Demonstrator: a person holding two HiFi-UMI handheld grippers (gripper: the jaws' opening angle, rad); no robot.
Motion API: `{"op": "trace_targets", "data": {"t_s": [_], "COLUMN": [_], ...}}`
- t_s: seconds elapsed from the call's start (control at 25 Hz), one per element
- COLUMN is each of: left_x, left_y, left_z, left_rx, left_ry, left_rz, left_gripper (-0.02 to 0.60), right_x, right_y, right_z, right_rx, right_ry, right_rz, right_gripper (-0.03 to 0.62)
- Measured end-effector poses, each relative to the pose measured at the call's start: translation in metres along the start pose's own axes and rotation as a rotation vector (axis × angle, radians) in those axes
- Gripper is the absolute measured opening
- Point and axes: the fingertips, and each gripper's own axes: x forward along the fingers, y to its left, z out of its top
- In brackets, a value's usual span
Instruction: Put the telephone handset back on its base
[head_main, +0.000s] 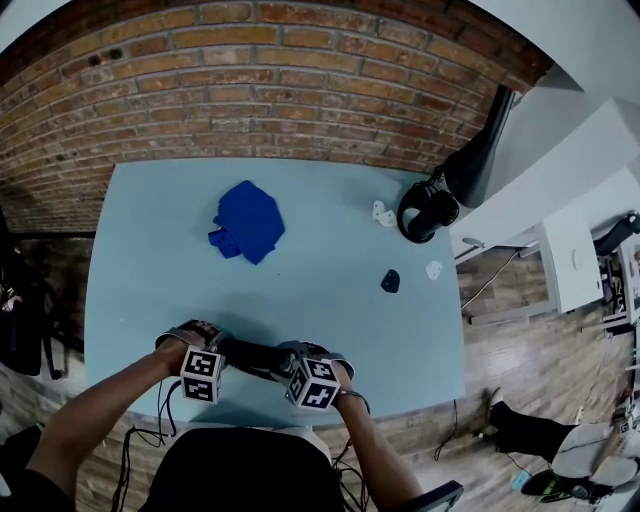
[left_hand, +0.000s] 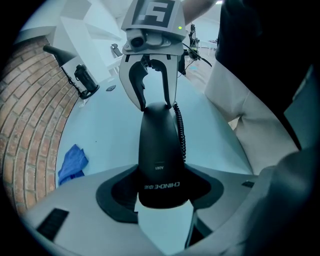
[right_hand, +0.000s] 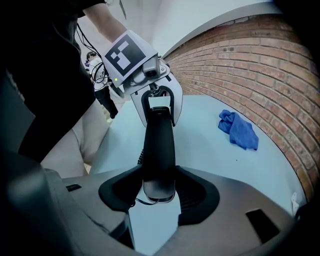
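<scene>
A black telephone handset lies crosswise near the front edge of the light blue table, held at both ends. My left gripper is shut on one end of the handset, its pads pressing on both sides. My right gripper is shut on the other end. The coiled cord runs along the handset. Each gripper view shows the other gripper at the handset's far end: the right gripper and the left gripper. I see no telephone base in any view.
A crumpled blue cloth lies mid-table. Black headphones sit at the far right corner beside a dark lamp. Small white pieces and a small black item lie at the right. A brick wall stands behind.
</scene>
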Motion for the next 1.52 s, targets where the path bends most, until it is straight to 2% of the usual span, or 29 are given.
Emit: {"op": "trace_targets", "data": {"t_s": [0.76,1.0,1.16,1.32,1.52], "left_x": [0.009,0.01,0.008,0.008,0.007], "left_y": [-0.002,-0.002,-0.002,-0.008,-0.012], "left_z": [-0.002,-0.005,-0.005,-0.017,-0.041], "left_rx": [-0.004,-0.054,-0.038,-0.024,-0.02], "left_ry": [0.018,-0.004,-0.01,0.014,0.062], "left_rz": [-0.063,-0.082,-0.084,-0.102,-0.088], "left_gripper": [0.285,0.285,0.285,0.285,0.285], "right_x": [0.012,0.011,0.013,0.015,0.016], "right_y": [-0.002,-0.002,-0.002,-0.001,-0.002], "right_z": [-0.013,-0.026,-0.024,-0.024,-0.024], "right_rx": [0.014,0.031,0.022,0.011,0.013], "right_ry": [0.029,0.039,0.048,0.057,0.055], "right_rz": [0.044,0.05,0.06,0.071,0.083], "right_gripper": [0.207,0.207,0.207,0.207,0.207]}}
